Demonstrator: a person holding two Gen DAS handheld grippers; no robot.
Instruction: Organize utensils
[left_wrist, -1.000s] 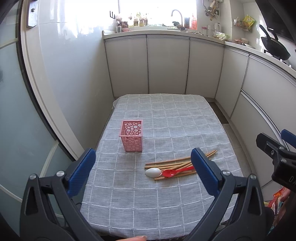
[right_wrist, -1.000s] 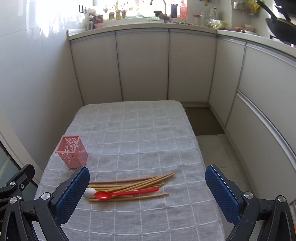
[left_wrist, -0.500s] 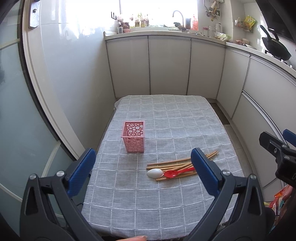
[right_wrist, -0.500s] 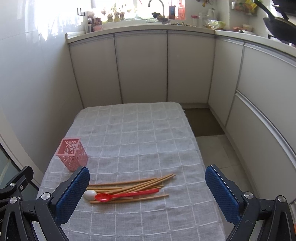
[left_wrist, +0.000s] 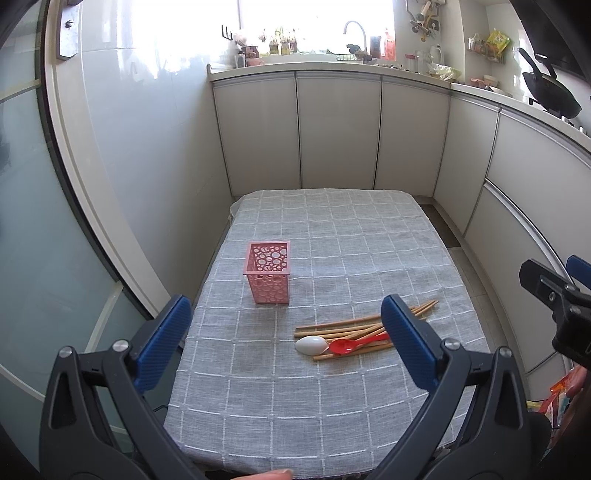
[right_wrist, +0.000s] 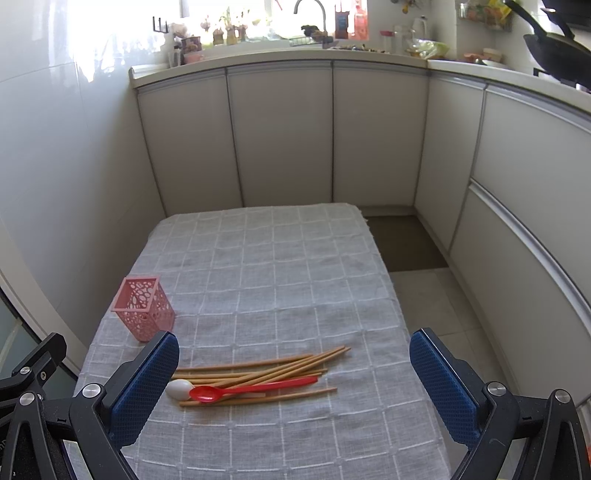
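Left wrist view is showing the left gripper (left_wrist: 282, 336) hanging wide apart, gripping nothing; the right gripper (right_wrist: 293, 373) is likewise gaping above the chopsticks (right_wrist: 258, 373), red spoon (right_wrist: 236, 391) and white spoon (right_wrist: 178, 388), lying together near the upright pink holder (right_wrist: 144, 308) on the tablecloth (right_wrist: 280, 266).

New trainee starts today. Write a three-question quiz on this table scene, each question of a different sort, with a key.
1. True or false: the red spoon is already inside the pink basket.
2. Which lies nearest the white spoon? A) faucet B) chopsticks C) frying pan
3. Fill in: both the left hand-held gripper and the right hand-held gripper are ____, holding nothing.

Key: 1 false, it lies on the tablecloth across the chopsticks; 2 B; 3 open.
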